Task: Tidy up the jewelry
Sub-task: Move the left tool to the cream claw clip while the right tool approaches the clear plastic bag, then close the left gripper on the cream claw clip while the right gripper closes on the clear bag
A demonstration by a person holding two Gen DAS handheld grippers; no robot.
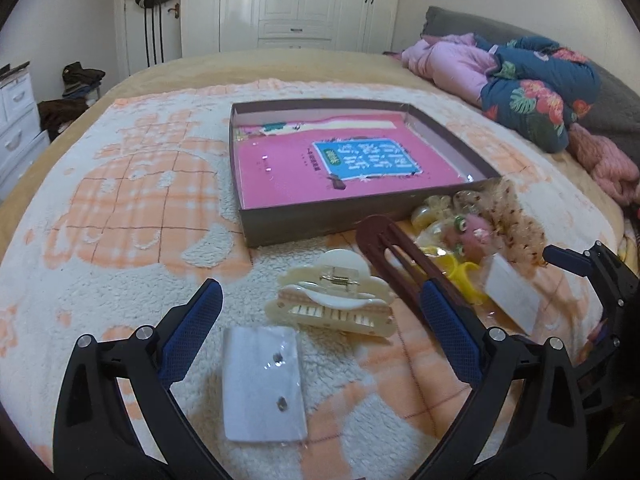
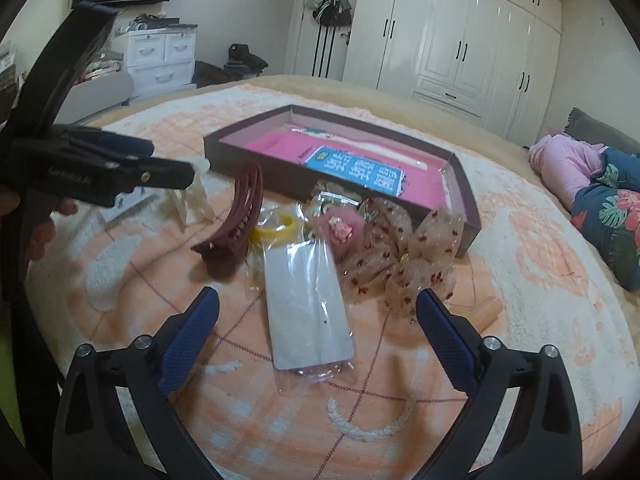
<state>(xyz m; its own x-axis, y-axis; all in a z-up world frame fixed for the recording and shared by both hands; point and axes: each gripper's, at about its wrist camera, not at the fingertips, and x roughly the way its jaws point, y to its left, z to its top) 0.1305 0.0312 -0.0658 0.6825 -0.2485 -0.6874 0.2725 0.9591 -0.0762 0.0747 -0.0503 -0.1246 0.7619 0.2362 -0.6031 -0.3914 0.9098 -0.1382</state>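
Jewelry all lies outside the box (image 1: 360,216), so sorting looks barely begun. Ahead of the left gripper (image 1: 320,308), jaws spread and empty, sit the cream claw clip (image 1: 332,296) and an earring card (image 1: 262,384). Right gripper (image 2: 318,312), jaws also spread and empty, frames a bagged card (image 2: 308,312); its contents are unclear.

Both cameras sit low and close over the fluffy white-and-orange blanket (image 1: 132,184) on the bed, looking forward and down between their own claw tips. The left camera faces the white wardrobe straight on. The right camera looks from further right. Both see the flat brown cardboard box (image 1: 320,220) (image 2: 248,160) and the dark red plastic hair clip (image 1: 384,248) (image 2: 236,224).
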